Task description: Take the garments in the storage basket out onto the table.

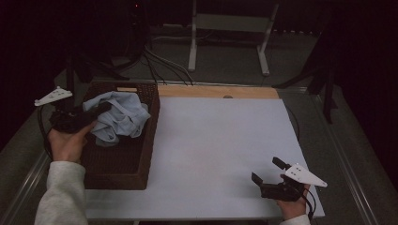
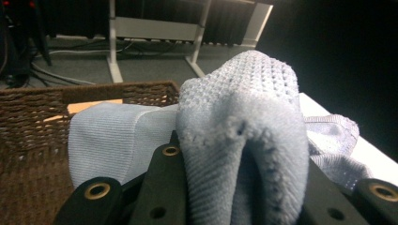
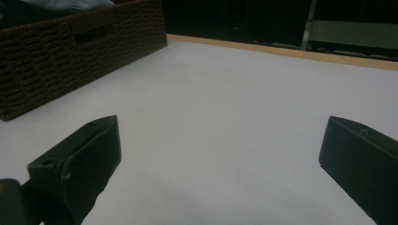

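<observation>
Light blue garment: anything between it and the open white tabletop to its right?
Yes. The light blue garment is pinched in the left gripper over the wicker basket, whose right wall stands between it and the white tabletop. Beyond that the way looks free; the right gripper waits open at the near right.

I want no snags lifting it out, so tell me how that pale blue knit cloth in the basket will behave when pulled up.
The pale blue knit cloth is probably floppy: it bunches and folds between the left claw jaws. It looks light, a thin open knit. Loose folds may drag or catch on the wicker basket rim, since much of it lies crumpled inside.
</observation>
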A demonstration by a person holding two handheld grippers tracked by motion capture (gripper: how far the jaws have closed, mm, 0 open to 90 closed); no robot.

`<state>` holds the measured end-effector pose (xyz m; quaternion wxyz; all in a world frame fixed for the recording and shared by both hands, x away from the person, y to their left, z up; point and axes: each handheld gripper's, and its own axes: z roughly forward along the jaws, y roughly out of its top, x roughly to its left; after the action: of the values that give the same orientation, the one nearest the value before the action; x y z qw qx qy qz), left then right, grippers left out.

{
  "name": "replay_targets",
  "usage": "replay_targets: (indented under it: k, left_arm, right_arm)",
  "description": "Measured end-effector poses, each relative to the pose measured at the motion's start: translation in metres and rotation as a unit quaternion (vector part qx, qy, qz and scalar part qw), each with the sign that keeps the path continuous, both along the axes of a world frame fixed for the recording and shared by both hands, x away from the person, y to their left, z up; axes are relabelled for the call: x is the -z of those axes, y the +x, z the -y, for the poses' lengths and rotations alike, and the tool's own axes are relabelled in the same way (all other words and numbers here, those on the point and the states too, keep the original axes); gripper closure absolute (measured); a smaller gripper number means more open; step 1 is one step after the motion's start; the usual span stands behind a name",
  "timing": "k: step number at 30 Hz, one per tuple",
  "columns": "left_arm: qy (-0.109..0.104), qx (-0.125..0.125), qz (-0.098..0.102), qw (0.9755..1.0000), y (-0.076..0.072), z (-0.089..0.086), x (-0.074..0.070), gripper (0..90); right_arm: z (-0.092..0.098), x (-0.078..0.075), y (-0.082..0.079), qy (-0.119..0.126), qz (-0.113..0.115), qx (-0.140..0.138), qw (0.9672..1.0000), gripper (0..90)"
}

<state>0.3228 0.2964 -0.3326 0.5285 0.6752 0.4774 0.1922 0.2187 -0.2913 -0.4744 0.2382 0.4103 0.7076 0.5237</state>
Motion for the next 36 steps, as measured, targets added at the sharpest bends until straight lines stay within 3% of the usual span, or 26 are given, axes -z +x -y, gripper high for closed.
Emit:
replay_targets:
  k: [17,36]
  left_arm:
    - [-0.017,0.013,0.015,0.9997,-0.005,0.002,-0.007,76.6]
    - [-0.014,0.041,0.02,0.9989,0.0,0.025,-0.015,76.6]
  right_arm:
    - [0.001,0.0,0.0,0.0,0.001,0.001,1.0,0.0]
    - [0.001,-0.001,0.0,0.001,0.001,0.002,1.0,0.0]
